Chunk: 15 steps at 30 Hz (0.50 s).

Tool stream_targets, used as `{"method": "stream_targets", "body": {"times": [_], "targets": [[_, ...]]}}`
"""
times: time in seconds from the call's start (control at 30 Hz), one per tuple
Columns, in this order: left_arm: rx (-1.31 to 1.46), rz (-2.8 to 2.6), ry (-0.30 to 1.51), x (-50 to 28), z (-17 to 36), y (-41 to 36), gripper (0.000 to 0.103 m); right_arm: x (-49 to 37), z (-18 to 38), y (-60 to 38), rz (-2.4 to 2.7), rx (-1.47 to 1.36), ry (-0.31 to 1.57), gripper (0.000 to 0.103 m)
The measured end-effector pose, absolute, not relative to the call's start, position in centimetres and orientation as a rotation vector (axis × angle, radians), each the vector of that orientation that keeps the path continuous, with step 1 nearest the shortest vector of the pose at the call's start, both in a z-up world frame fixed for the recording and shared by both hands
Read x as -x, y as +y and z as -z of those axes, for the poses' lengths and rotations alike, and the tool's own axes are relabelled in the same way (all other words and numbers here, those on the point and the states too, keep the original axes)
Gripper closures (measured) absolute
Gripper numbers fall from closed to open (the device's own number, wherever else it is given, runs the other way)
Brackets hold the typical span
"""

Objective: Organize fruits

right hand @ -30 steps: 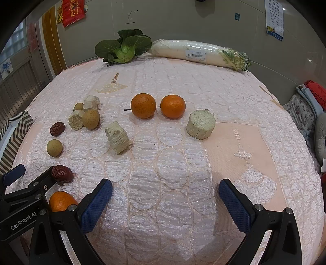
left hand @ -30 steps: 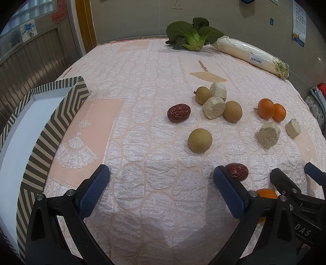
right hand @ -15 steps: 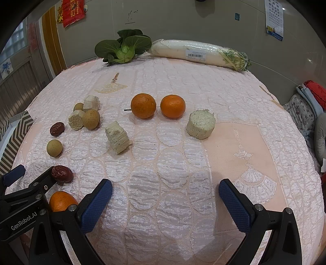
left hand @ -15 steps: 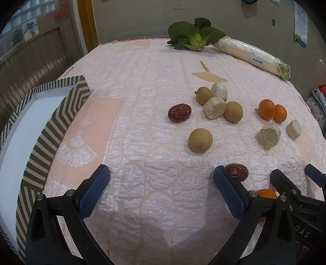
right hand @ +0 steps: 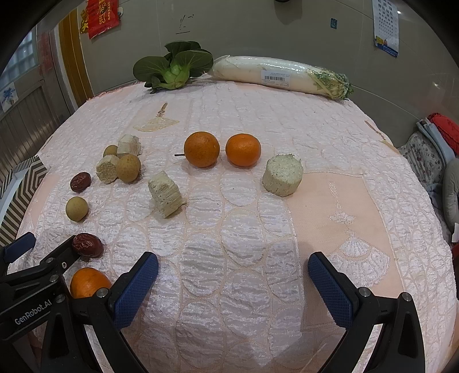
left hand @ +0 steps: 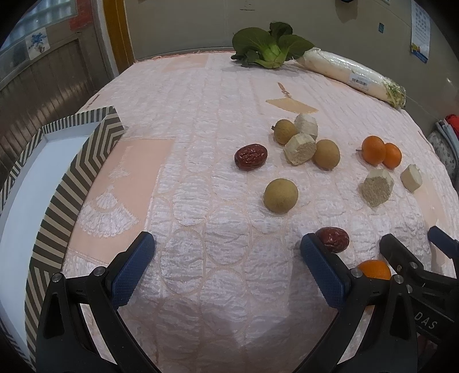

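Both grippers, left (left hand: 226, 258) & right (right hand: 233, 277), gape wide, empty. Nearest jujube (left hand: 332, 239) at 1 o'clock: light, wrinkly, firm; pinch across middle.

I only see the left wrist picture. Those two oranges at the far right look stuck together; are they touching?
Observer: No. The right wrist view shows the stemmed orange and the second orange side by side with a narrow gap.
Operator: Is the other gripper holding anything?
Observer: No, the right gripper is wide open over bare cloth.
Operator: Anything on the wall I miss?
Observer: A red paper hanging, upper left.
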<state>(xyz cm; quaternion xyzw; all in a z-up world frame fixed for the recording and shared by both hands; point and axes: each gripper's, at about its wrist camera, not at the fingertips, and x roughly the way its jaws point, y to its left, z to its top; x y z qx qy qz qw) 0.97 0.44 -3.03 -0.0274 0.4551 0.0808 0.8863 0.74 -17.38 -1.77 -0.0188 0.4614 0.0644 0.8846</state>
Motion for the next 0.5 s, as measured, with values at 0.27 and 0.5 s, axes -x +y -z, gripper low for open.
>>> {"method": "stream_targets", "body": {"times": [0.27,0.5], "targets": [[0.041,-0.138,0.978,-1.1,2.9,0.6,0.000,-1.0,1.6,-17.5,-0.134,0.040,0.962,0.000],[-0.015,-0.102,0.954,-0.2,1.7,0.1,0.001,-0.3,0.6,-18.3,-0.136,0.033,0.955,0.000]]}}
